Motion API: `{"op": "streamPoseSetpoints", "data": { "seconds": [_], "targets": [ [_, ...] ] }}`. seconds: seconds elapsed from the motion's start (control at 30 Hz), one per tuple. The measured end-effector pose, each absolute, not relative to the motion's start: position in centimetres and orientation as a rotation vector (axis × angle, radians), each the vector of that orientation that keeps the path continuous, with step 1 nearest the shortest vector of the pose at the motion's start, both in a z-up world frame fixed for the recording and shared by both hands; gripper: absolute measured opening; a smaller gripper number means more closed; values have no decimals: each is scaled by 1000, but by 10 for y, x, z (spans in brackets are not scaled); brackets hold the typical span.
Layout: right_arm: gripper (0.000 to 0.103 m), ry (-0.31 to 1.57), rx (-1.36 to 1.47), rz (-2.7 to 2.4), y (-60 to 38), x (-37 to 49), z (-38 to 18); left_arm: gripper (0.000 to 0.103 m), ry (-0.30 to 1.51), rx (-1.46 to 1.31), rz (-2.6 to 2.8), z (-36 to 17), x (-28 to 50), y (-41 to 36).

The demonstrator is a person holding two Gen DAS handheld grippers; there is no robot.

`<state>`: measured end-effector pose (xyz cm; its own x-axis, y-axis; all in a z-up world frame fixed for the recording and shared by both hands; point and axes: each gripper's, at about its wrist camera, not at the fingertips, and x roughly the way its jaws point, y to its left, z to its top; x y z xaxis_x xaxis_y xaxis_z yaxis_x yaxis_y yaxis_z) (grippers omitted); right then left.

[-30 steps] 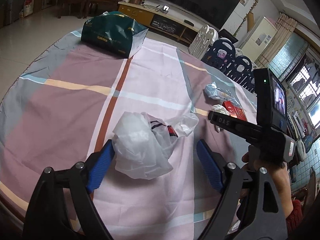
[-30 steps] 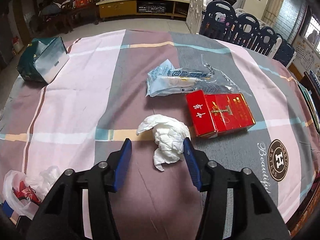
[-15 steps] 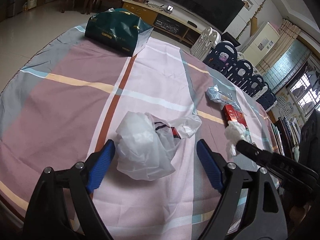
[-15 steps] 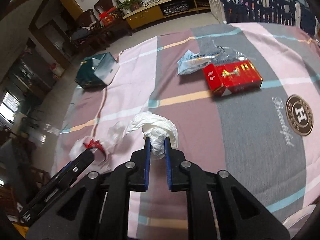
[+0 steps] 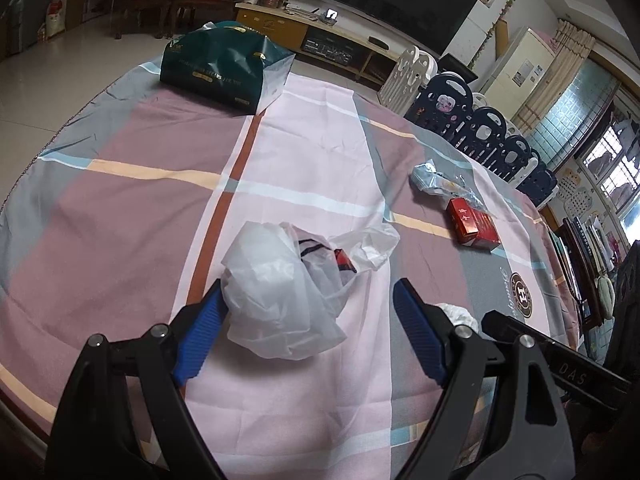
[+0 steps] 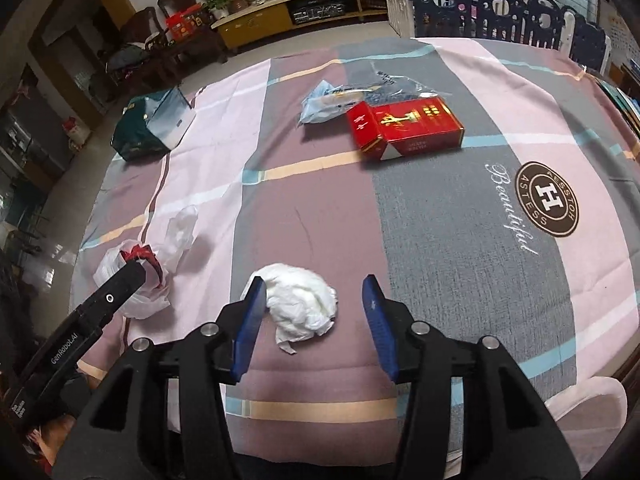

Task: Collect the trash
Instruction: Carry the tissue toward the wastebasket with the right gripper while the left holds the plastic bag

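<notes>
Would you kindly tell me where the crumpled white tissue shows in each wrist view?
Left wrist view: crumpled white tissue peeks out low right, behind the left tool's right finger.
Right wrist view: it lies low centre, between the open fingers of the right tool.
Shared landmark: the red box.

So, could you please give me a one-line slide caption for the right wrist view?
Right gripper, jaws just opening, straddles a crumpled white tissue on the plaid tablecloth.
</notes>
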<state>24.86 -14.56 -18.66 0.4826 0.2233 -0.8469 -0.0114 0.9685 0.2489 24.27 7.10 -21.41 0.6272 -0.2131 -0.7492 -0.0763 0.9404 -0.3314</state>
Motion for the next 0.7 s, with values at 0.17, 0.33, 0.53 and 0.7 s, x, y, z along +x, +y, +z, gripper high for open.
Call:
{"op": "streamPoseSetpoints", "data": {
  "seconds": [0.17, 0.33, 0.53, 0.7],
  "targets": [
    [51, 1112, 170, 153, -127, 252, -204, 82, 903, -323, -70, -218, 245, 69],
    [51, 1099, 113, 155, -114, 250, -206, 57, 918, -290, -74, -222, 249, 64],
    [47, 1086, 36, 139, -107, 249, -211, 35, 937, -282, -91, -227, 252, 62],
    [21, 1063, 10, 136, -105, 245, -210, 26, 927, -282, -96, -226, 251, 62]
  ]
}}
